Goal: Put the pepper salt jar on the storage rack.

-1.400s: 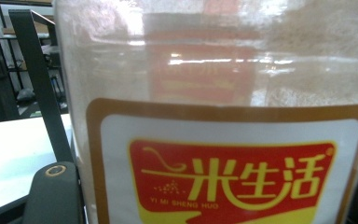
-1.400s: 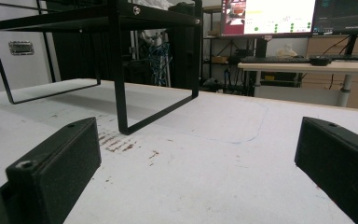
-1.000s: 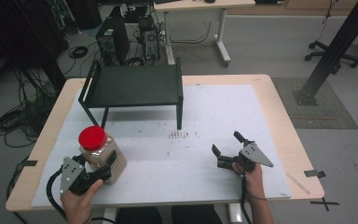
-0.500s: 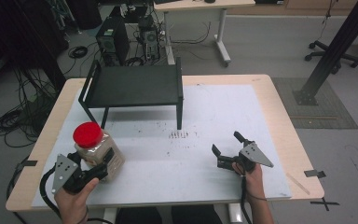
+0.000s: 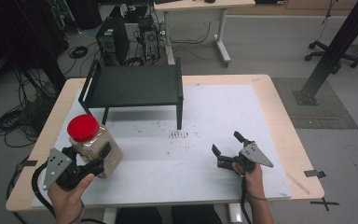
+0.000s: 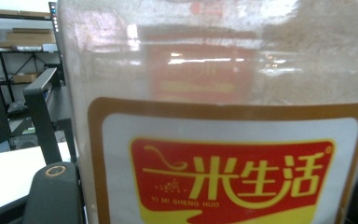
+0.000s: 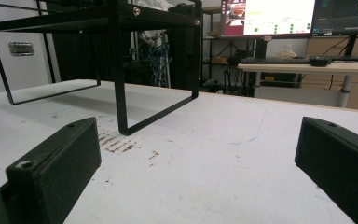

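Currently, item one: my left tool (image 5: 95,164), jaws clamped on the lower body of the red-lidded grain jar (image 5: 94,145). Compared with the high view a second ago, the jar sits higher in the picture and a little further toward the near-left edge of the tabletop (image 5: 214,107), tilted with its lid leaning away from my hand; I read it as lifted clear of the white surface. In the left gripper view the jar's red-and-yellow label (image 6: 230,179) presses right up to the camera, with the black jaws flanking it at both lower corners, so the grip looks sound. Item two: my right tool (image 5: 227,150), jaws spread wide with nothing between them, resting low at the near-right of the tabletop, unchanged across the three high views. Item three: black metal shelf rack (image 5: 135,86), standing at the far-left of the tabletop, well apart from the jar, top bare. Judgement: pick-up complete, carry phase begun; the rack is the likely destination.
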Motion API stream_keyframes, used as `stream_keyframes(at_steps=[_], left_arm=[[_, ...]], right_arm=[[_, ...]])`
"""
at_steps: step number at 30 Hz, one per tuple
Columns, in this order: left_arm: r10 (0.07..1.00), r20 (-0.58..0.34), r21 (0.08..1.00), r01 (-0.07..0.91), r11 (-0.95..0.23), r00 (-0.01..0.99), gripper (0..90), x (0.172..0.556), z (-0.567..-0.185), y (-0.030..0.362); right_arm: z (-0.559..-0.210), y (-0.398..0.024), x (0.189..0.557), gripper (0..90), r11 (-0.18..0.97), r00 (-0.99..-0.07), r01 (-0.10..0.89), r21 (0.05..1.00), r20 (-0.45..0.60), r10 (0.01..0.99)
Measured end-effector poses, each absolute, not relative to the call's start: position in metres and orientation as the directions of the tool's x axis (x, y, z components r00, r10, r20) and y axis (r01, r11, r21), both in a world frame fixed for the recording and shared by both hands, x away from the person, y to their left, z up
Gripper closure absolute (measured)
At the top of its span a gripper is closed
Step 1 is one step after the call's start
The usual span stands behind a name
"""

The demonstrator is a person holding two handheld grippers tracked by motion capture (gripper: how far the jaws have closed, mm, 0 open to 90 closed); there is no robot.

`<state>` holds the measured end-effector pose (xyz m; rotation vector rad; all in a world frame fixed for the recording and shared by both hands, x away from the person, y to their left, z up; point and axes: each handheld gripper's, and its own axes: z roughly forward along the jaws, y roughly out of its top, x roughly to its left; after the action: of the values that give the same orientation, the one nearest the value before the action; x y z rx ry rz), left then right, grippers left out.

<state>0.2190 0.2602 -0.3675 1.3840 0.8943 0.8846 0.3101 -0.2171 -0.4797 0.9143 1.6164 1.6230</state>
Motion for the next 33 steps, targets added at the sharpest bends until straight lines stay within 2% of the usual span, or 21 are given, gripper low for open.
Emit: stream_keyframes(at_steps=[22,33], left_arm=[[0.909,-0.012,1.0,0.016,0.005,0.417,25.5,0.226,-0.323,0.263],[0.904,-0.02,1.0,0.016,0.014,0.426,25.5,0.243,-0.297,0.263]], right_arm=[[-0.48,-0.217,0.31,0.0,-0.016,-0.537,0.016,1.0,0.022,0.843],[-0.48,-0.217,0.309,0.0,-0.014,-0.534,0.011,1.0,0.018,0.845]])
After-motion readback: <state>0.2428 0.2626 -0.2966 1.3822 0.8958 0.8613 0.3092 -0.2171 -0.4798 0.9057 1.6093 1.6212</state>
